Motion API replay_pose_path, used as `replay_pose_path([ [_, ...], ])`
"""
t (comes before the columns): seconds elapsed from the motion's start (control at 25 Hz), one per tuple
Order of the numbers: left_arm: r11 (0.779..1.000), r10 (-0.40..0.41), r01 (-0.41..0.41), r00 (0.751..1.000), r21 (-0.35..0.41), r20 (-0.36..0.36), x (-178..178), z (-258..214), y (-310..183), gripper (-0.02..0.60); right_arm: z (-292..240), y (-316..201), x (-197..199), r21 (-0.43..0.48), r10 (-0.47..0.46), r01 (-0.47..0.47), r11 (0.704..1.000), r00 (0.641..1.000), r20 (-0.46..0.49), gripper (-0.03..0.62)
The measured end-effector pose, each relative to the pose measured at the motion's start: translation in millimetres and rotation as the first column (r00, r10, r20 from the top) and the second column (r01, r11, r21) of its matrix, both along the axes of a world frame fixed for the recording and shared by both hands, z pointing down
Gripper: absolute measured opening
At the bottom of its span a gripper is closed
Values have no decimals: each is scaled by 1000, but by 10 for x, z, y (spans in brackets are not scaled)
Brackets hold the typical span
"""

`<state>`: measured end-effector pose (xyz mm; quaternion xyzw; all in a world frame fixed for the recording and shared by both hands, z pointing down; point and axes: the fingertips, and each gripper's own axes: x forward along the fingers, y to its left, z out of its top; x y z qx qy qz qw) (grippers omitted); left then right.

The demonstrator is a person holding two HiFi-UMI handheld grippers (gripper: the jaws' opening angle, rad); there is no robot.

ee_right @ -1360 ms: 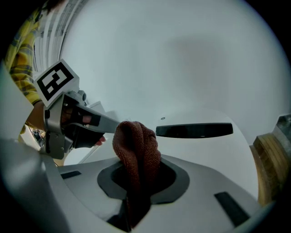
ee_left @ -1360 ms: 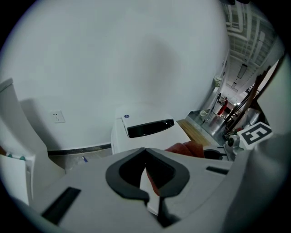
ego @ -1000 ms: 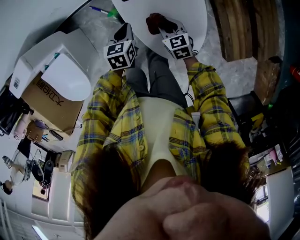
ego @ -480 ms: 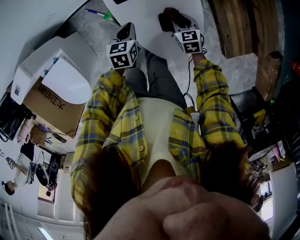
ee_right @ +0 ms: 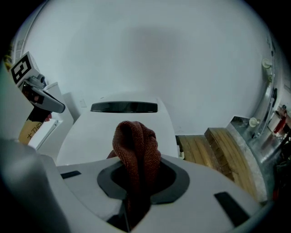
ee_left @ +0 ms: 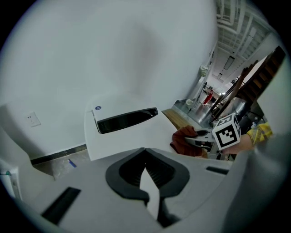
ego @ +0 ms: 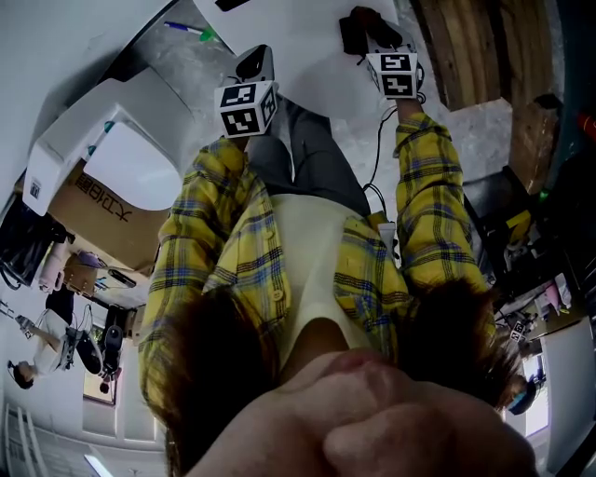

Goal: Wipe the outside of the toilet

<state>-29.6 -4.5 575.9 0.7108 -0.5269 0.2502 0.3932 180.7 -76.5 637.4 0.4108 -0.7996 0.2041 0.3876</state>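
Note:
The white toilet (ego: pixel 307 51) lies at the top of the head view, its flat top (ee_right: pixel 122 132) carrying a black slot (ee_right: pixel 123 107). My right gripper (ego: pixel 361 28) is shut on a dark red cloth (ee_right: pixel 136 145), which bunches up out of the jaws over the toilet's top, near its right edge. The left gripper view shows that cloth (ee_left: pixel 183 140) against the toilet's right side. My left gripper (ego: pixel 253 60) hovers at the toilet's near left, jaws shut with nothing in them (ee_left: pixel 145 157).
A second white toilet (ego: pixel 126 140) stands at the left with a cardboard box (ego: pixel 102 210) beside it. Wooden boards (ee_right: pixel 218 145) lie to the right of the toilet. A blue and green pen-like item (ego: pixel 191 30) rests on the grey floor.
My right gripper has carried the cloth up and to the right across the toilet's top. The left gripper has barely moved.

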Motion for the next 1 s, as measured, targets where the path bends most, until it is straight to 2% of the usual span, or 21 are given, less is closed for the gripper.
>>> replay_pose_path([
  [0.48, 1000, 19, -19, 1000, 3, -13, 57, -26, 1, 8, 0, -164, 413, 8, 70, -70, 998, 995, -75, 83],
  [0.72, 1000, 10, -9, 1000, 13, -21, 40, -63, 32, 9, -465, -116, 350, 66, 97, -100, 993, 994, 50, 83],
  [1.0, 999, -2, 4, 999, 42, -47, 38, -183, 81, 8, -1016, 250, -13, 104, 36, -58, 993, 979, 203, 83],
])
